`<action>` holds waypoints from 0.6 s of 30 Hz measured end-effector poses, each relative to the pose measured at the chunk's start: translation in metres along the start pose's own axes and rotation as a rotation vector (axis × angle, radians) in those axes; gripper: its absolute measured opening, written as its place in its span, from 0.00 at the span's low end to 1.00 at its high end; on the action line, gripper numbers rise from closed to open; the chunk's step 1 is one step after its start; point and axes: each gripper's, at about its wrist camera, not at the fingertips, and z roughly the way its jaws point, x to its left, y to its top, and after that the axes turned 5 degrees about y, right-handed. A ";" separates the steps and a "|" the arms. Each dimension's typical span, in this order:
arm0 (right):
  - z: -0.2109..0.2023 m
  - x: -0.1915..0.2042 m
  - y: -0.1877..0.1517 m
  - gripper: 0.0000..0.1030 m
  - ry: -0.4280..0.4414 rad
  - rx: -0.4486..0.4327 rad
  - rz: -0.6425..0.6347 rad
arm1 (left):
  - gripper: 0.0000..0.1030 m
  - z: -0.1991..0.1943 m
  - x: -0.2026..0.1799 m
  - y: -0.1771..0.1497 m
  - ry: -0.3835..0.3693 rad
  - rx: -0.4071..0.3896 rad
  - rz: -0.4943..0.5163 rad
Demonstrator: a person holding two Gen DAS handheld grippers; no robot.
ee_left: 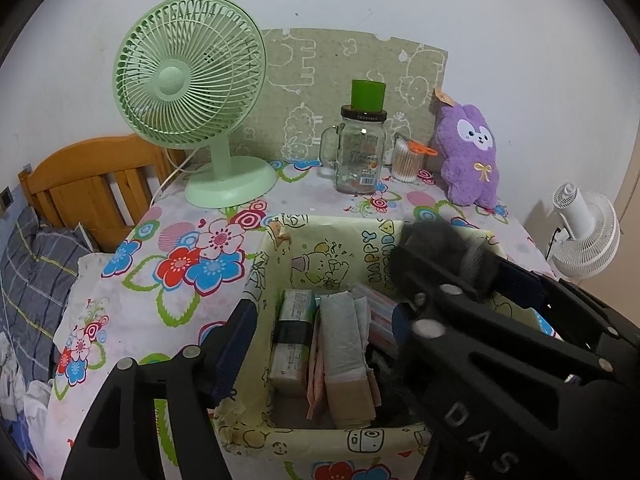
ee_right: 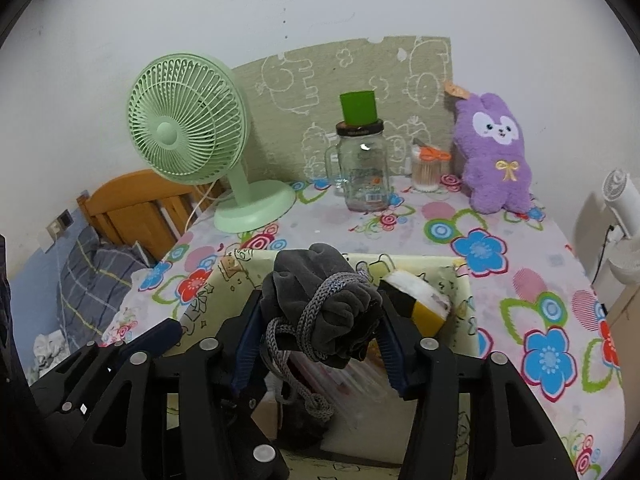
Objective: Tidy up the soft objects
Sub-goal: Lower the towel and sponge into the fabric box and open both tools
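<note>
We start with the counter under its flowered cloth, where most of our work sits in one place: the paper-lined box at the near edge. In the left wrist view it already holds several soft packs standing on end, a wrapped tissue pack and a grey pouch among them, so we judge a good part of the sorting done.

Still outside the box, the purple plush toy leans against the wall at the back of the counter, well apart from it. If it counts among the soft things, that is what remains.

Smaller, the grey drawstring bag hangs over the box between the pads of our right claw, jaws part-way open; whether the pads still press on it we cannot tell. Beside it a white and yellow sponge rests against the box's far wall.

Our left claw stands open over the box, holding nothing.
</note>
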 end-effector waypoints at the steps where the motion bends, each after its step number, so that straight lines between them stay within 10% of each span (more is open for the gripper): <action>1: 0.000 0.000 0.000 0.71 -0.003 -0.001 0.002 | 0.75 0.000 -0.001 0.000 -0.003 -0.001 0.004; 18: -0.034 -0.003 -0.007 0.87 -0.060 -0.032 -0.001 | 0.88 -0.028 -0.014 -0.006 -0.015 -0.056 0.043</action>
